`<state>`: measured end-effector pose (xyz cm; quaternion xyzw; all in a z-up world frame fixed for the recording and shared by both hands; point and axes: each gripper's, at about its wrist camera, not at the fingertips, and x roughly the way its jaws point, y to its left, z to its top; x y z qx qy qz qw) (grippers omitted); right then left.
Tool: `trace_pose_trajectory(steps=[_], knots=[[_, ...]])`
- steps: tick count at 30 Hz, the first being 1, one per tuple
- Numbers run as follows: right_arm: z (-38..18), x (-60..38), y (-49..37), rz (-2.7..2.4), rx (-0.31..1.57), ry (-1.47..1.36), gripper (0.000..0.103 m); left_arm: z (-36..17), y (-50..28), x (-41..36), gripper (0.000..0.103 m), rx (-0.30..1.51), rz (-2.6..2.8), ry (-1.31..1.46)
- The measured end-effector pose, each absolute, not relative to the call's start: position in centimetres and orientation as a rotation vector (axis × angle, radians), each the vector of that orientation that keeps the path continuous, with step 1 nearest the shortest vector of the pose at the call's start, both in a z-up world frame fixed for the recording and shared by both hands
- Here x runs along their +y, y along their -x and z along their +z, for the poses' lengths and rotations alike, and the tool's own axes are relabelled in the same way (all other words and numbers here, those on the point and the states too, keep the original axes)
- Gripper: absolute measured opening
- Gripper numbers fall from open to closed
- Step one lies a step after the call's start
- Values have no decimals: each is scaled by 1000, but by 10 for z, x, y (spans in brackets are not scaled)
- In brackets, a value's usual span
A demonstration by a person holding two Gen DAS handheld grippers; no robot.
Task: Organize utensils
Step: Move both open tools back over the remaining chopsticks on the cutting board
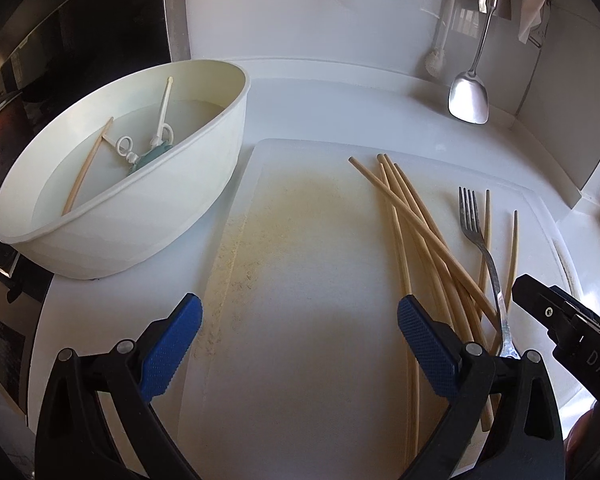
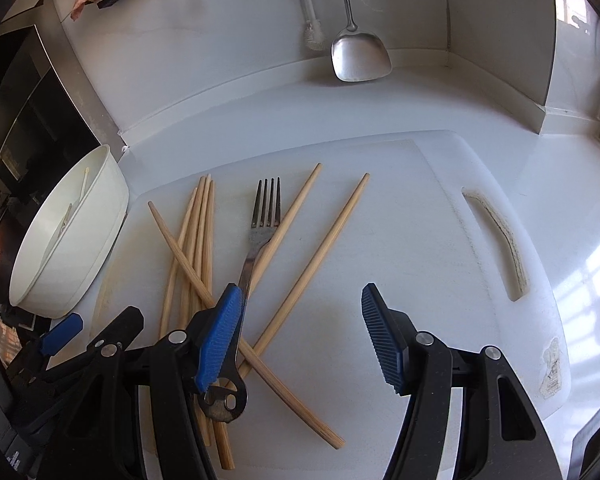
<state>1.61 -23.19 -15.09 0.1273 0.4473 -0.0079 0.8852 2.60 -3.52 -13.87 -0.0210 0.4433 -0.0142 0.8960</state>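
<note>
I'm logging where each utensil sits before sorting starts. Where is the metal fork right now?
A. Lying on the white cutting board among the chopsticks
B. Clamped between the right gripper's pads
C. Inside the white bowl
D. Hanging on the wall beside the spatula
A: the fork lies flat on the cutting board, its handle crossing the chopsticks, while the right gripper stands open and empty.

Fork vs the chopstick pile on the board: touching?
Touching. In the right wrist view the fork handle lies across the crossed chopsticks, overlapping them with no visible gap; the left wrist view shows the same overlap.
</note>
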Motion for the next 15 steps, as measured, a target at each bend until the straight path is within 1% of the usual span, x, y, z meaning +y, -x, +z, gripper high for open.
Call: trace_pose_trajectory(steps=[15], knots=[[-153, -234, -17, -77, 917, -259, 60, -144, -26, -40, 96, 924, -59, 39]])
